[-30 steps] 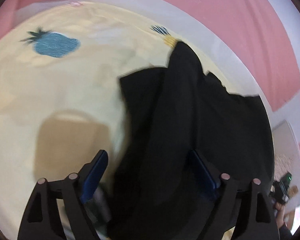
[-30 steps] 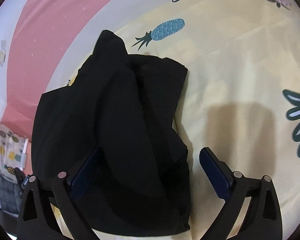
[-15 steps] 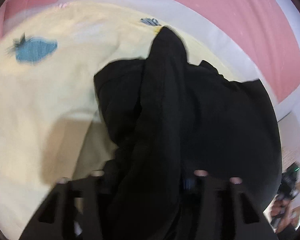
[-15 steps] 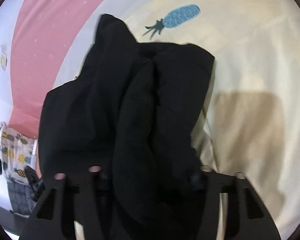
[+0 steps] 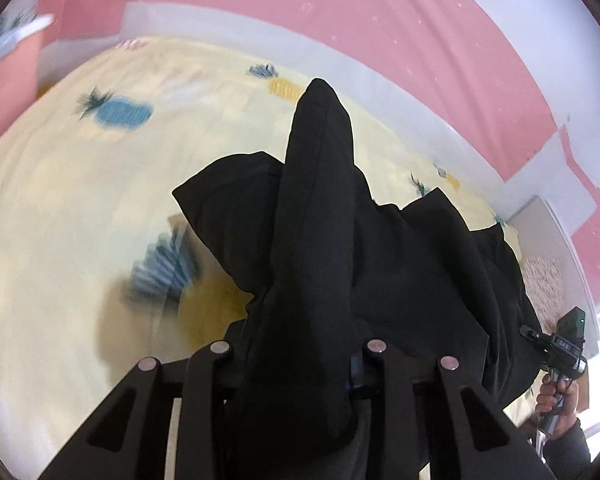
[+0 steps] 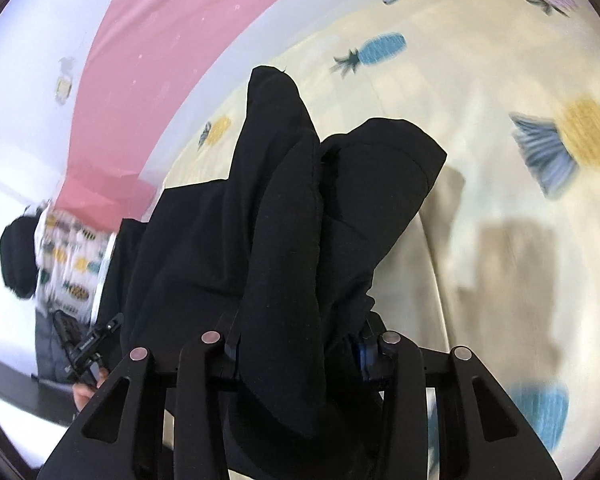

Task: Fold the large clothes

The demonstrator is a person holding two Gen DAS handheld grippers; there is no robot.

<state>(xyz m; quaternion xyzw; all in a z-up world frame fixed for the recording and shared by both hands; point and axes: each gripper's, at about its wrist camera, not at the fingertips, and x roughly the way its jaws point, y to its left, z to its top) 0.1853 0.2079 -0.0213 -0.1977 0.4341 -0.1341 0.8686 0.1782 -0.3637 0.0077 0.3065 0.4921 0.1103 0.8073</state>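
Since the frames a second earlier, when both pairs of blue-padded fingers stood spread on either side of the cloth, the jaws have closed and a thick fold of fabric now rises up between them in each wrist view; the bedsheet is motion-blurred, so both tools appear to be travelling.

Left gripper point(image 5: 300, 364): clamped on a bunched ridge of the large black soft-fabric garment point(image 5: 404, 264), which fills the centre of its view. Right gripper point(image 6: 298, 346): likewise clamped on a fold of the same garment point(image 6: 204, 248), a sliver of its blue pad point(image 6: 365, 354) showing beside the cloth.

The garment lies in a crumpled heap on the pale yellow pineapple-print bedsheet point(image 5: 60, 208), near the edge that meets the pink and white wall point(image 5: 380, 12), with its near edge lifted by the two tools.

Handling, as a judgement: the fabric is limp and matte, drapes in deep rounded folds, and looks fairly heavy for cloth, so it will sag and swing once lifted and may drag the sheet. It is not fragile and not slippery. Better holds would be two matching corners or seam ends of a single edge, rather than mid-panel bunches, so that the panel hangs flat.

Writing: the small dark handheld device point(image 5: 568, 340) at the edge of the left view carries a short white marking too small to read; no garment label or brand shows.
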